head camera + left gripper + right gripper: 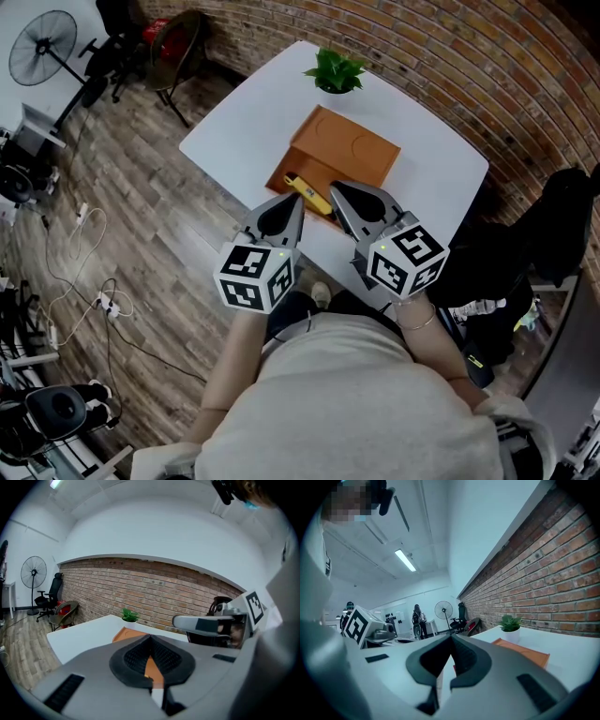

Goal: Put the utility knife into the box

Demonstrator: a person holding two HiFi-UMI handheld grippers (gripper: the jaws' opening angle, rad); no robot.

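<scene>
Both claws were held low over the near edge of the white tabletop point(234, 122). Left claw point(297, 198): jaws closed together, nothing between them. Right claw point(336, 188): jaws likewise closed and empty. The yellow utility knife point(307, 193) lay at the near left side of the orange box point(352, 145), just beyond the left claw's tip. Whether it rested inside the box could not be told. A potted plant point(335, 70) stood behind the box.
</scene>
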